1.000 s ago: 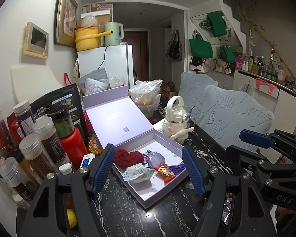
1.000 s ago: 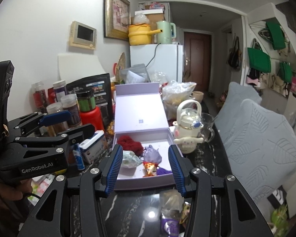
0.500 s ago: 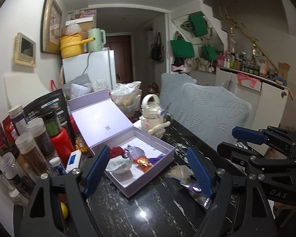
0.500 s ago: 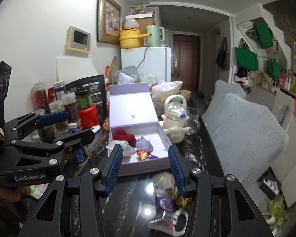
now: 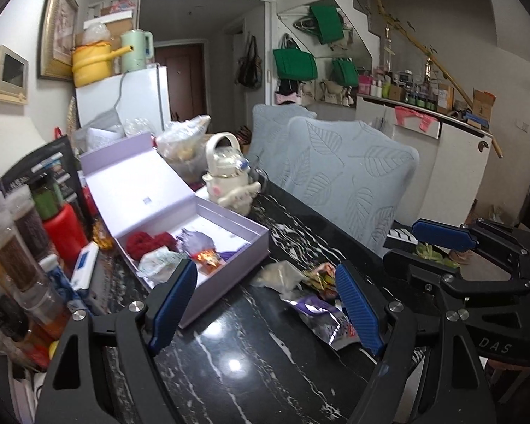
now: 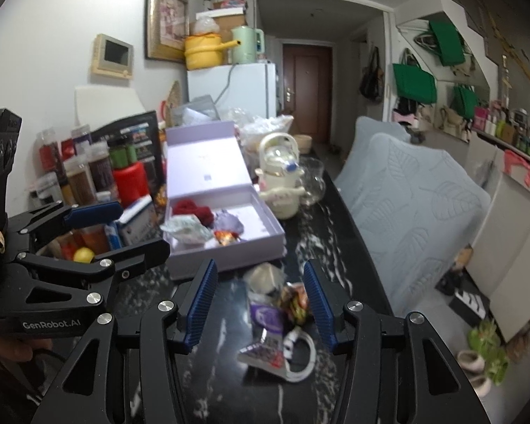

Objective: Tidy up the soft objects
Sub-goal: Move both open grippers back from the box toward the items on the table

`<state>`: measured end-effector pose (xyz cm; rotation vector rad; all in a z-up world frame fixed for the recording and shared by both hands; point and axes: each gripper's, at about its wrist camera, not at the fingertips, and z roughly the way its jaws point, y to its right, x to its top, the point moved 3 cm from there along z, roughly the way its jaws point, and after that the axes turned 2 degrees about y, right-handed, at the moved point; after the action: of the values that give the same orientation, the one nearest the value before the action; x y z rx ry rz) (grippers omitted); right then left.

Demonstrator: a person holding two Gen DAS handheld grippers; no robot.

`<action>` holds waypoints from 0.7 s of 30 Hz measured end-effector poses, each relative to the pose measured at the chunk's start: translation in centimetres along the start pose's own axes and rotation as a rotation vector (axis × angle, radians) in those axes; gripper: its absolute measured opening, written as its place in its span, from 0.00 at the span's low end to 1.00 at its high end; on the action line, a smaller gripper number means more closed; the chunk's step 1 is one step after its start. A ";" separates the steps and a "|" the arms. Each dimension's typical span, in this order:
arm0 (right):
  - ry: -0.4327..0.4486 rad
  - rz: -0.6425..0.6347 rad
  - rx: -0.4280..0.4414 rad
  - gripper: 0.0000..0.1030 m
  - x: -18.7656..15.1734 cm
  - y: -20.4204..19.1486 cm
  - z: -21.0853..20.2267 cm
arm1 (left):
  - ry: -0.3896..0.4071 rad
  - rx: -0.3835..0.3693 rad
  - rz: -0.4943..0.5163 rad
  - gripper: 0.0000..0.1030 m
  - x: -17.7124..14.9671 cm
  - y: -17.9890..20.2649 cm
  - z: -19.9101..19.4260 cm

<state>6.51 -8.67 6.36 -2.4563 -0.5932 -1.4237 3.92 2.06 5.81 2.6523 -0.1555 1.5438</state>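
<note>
An open lilac box (image 5: 244,251) (image 6: 229,258) lies on the black marble table. It holds a red knitted piece (image 5: 143,242) (image 6: 194,208), a pale crumpled pouch (image 5: 159,261) (image 6: 185,229), a lilac pouch (image 5: 196,238) (image 6: 229,221) and an orange wrapper (image 5: 208,258). Loose on the table in front of it lie a whitish pouch (image 5: 277,274) (image 6: 265,277), a colourful wrapper (image 6: 295,300) and a purple packet (image 5: 321,321) (image 6: 265,318). My left gripper (image 5: 265,304) is open and empty before the box. My right gripper (image 6: 261,304) is open and empty, above the loose items.
Spice jars and a red bottle (image 5: 62,226) crowd the table's left side. A cream teapot (image 5: 226,180) (image 6: 279,176) and a glass cup (image 6: 312,180) stand behind the box. A white cable (image 6: 300,357) lies near the packets. Grey leaf-patterned chair backs (image 5: 342,183) line the right edge.
Both grippers have pulled back from the box, still open. The loose pouches and packets on the table have come into view in front of the box.
</note>
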 end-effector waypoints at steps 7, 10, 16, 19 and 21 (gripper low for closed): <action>-0.063 0.039 -0.010 0.49 -2.6 1.2 1.3 | -0.051 -0.051 -0.019 0.78 -1.6 0.8 2.5; -0.083 0.053 -0.022 0.49 -3.7 1.8 2.0 | -0.076 -0.063 -0.021 0.78 -2.5 1.1 3.7; -0.127 0.108 -0.026 0.49 -6.1 3.5 3.7 | -0.126 -0.063 -0.013 0.78 -3.9 1.6 6.1; -0.157 0.138 -0.027 0.49 -7.2 4.7 4.6 | -0.155 -0.074 -0.020 0.78 -4.4 1.8 7.5; -0.175 0.149 -0.037 0.49 -7.8 5.5 5.2 | -0.173 -0.081 -0.019 0.78 -4.8 2.2 8.5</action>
<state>9.58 -13.24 -3.00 -2.6111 -0.4101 -1.1832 8.65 -0.77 -2.50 2.7121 -0.1975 1.2734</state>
